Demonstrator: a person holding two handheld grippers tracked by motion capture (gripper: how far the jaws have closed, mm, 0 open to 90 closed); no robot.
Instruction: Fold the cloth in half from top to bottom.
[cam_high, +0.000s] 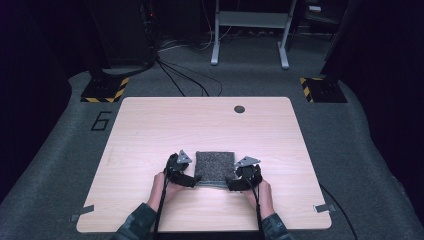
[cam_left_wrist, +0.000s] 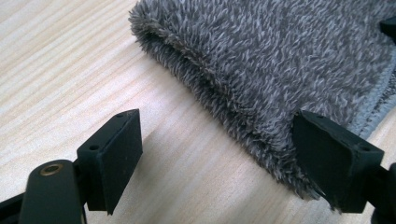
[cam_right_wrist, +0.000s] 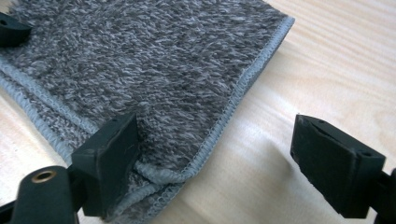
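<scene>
We count one grey fuzzy cloth (cam_high: 215, 167), folded into maybe two layers, on one wooden table (cam_high: 150, 130). Two grippers: left gripper (cam_high: 192, 181) at the cloth's left edge, right gripper (cam_high: 231, 184) at its right. Two hands.

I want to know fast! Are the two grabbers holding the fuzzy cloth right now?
Left gripper: open, holding nothing; one jaw rests by the grey cloth.
Right gripper: open, holding nothing; the cloth's corner lies between its jaws.
</scene>
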